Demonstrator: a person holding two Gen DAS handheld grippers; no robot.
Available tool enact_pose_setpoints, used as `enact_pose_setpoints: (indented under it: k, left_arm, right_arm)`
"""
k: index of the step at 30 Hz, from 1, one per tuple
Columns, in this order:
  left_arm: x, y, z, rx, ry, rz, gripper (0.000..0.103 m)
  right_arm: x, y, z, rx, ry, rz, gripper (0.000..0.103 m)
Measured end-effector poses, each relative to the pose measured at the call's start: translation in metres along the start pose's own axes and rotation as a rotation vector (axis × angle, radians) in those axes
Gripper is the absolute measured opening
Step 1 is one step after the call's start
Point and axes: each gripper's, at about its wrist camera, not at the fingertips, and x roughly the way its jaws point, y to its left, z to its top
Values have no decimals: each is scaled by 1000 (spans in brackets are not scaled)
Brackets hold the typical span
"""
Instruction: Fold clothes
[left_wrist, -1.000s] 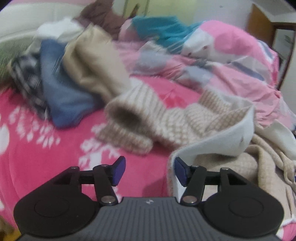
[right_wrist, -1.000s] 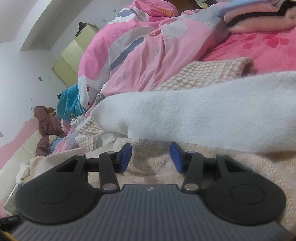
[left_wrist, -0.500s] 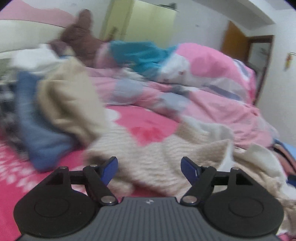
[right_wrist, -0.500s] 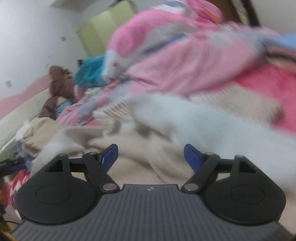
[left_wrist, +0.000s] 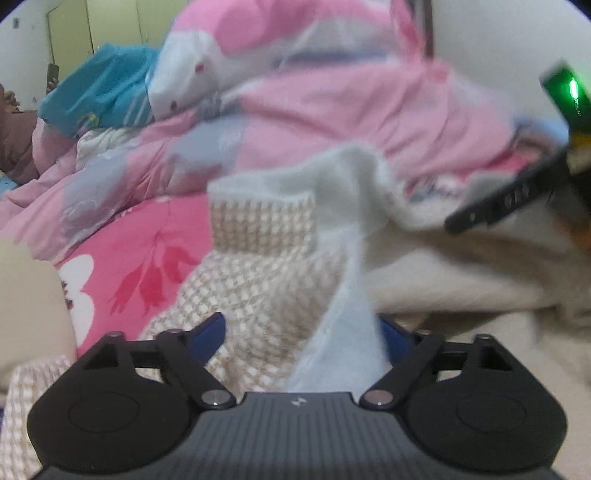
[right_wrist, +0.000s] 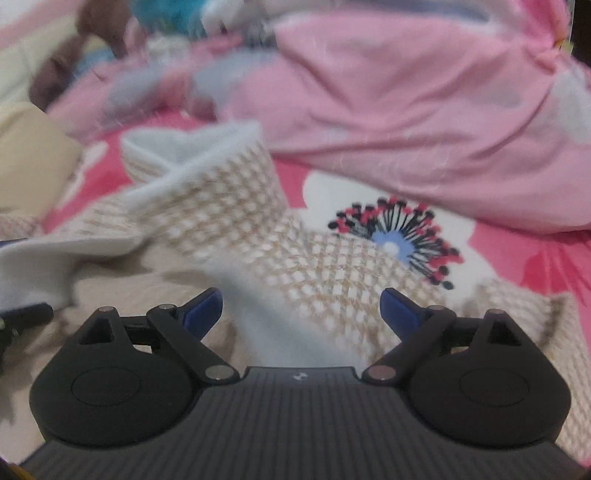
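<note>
A beige checked knit sweater (left_wrist: 258, 273) with a white fleece lining lies crumpled on the pink floral bedsheet (left_wrist: 140, 266). It also shows in the right wrist view (right_wrist: 258, 221). My left gripper (left_wrist: 301, 330) is open, its jaws wide apart with sweater fabric between the blue pads. My right gripper (right_wrist: 301, 308) is open too, jaws wide, right over the sweater's cuff and lining. The right gripper's body shows at the far right of the left wrist view (left_wrist: 517, 192).
A bunched pink quilt (left_wrist: 332, 103) lies behind the sweater, also in the right wrist view (right_wrist: 406, 103). A teal garment (left_wrist: 99, 85) and a brown one (left_wrist: 14, 144) lie at the back left. A beige garment (right_wrist: 29, 155) sits at the left.
Both grippers have opened wider and swung toward the sweater, now very close to it. The left view turned right, away from the pile of blue and beige clothes.
</note>
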Motion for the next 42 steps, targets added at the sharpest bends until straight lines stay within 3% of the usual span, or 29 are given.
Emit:
enact_pose_setpoints:
  k: [3, 4, 5, 6, 9, 12, 15, 18, 19, 20, 26, 31, 35, 39, 42]
  left_arm:
    - [12, 17, 0, -102, 41, -29, 51]
    - [13, 24, 0, -149, 48, -45, 37]
    - [12, 33, 0, -192, 48, -44, 16]
    - [11, 41, -1, -233, 43, -30, 11]
    - [6, 67, -9, -359, 30, 1, 7]
    - [-1, 92, -18, -471, 14, 30, 7]
    - [-7, 114, -25, -561, -8, 56, 7]
    - [-10, 122, -28, -576, -15, 68, 7]
    - [-10, 121, -28, -571, -23, 76, 7]
    - [-10, 120, -27, -567, -34, 84, 6]
    - [-28, 105, -15, -542, -173, 138, 6]
    - [-51, 86, 8, -462, -318, 207, 6]
    - [-50, 74, 36, -435, -380, 214, 6]
    - [-37, 57, 67, -435, -419, 199, 6]
    - [-20, 41, 82, -412, -424, 203, 6]
  right_arm:
    - [30, -7, 11, 73, 79, 42, 92]
    - [40, -10, 14, 98, 104, 57, 93]
    - [47, -12, 16, 119, 115, 66, 94]
    - [51, -13, 18, 139, 114, 73, 95]
    - [53, -14, 22, 183, 95, 136, 94]
    - [54, -11, 24, 201, 78, 194, 86]
    - [56, 4, 19, 134, 73, 182, 71]
    - [50, 14, 12, 61, 40, 132, 43]
    - [44, 12, 10, 58, 16, 131, 23]
    - [38, 8, 8, 63, -8, 134, 16]
    - [-29, -26, -2, 177, -257, 171, 11]
    - [-88, -41, -2, 142, -440, 39, 7]
    - [-121, -67, 5, 153, -558, -58, 6]
    - [-137, -103, 10, 204, -639, -140, 6]
    - [-127, -130, 11, 235, -643, -193, 6]
